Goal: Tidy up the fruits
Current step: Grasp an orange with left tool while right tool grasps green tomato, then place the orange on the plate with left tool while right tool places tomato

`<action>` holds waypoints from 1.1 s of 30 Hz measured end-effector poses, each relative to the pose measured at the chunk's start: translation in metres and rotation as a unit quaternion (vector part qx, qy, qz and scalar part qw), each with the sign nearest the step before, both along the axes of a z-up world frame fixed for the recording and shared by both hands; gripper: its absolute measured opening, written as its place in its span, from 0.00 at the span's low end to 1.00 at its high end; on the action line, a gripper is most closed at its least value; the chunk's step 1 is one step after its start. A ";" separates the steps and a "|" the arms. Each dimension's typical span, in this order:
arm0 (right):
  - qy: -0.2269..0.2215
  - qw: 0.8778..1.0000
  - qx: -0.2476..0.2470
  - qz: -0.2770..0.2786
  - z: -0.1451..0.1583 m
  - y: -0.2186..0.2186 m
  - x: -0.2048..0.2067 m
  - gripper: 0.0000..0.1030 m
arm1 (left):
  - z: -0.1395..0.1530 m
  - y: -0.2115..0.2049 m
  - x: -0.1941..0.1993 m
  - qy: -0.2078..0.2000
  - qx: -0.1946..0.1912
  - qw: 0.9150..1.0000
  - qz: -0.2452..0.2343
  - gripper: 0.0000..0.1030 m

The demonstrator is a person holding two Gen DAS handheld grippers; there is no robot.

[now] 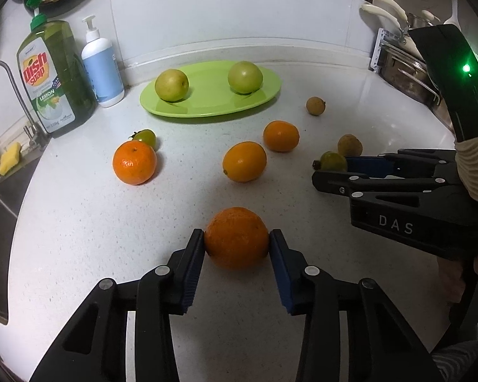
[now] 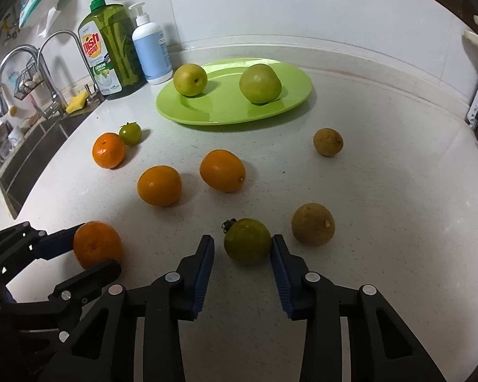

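On the left we see the steel sink cut off by the frame, its basin dark and hard to read. Our left hand-held gripper reaches low and level over the white speckled table, both blue pads pressed against the round orange mandarin; we can't tell whether the fruit is lifted. Further on, three more orange citrus fruits lie loose, with bare table between them. Behind, the flat lime-green plate carries two pale green round fruits, with open rim in front. Our right hand-held gripper is spread wide around the small green tomato, the right pad touching it, the left one apart. A brown round fruit sits just beside.
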State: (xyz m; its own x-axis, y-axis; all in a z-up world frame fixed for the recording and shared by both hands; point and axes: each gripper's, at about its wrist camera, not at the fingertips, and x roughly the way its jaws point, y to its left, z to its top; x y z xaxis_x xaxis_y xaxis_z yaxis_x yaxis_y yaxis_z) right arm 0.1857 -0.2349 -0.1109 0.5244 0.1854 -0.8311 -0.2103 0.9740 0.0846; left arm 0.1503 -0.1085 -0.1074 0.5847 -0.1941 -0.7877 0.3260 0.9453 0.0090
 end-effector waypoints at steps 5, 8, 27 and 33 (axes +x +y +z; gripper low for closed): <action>0.000 1.000 -0.001 0.001 0.000 0.001 0.001 0.29 | 0.003 0.004 0.004 0.001 -0.007 1.000 0.005 0.39; -0.001 1.000 0.000 -0.001 0.001 0.002 -0.001 0.29 | 0.007 0.005 0.005 -0.004 -0.009 1.000 0.005 0.39; -0.048 0.999 0.008 -0.013 0.045 0.016 -0.008 0.29 | 0.051 0.019 0.008 -0.049 -0.021 0.998 -0.020 0.39; -0.079 0.996 0.016 -0.022 0.070 0.018 -0.003 0.29 | 0.070 0.026 0.028 -0.057 -0.026 0.998 -0.020 0.39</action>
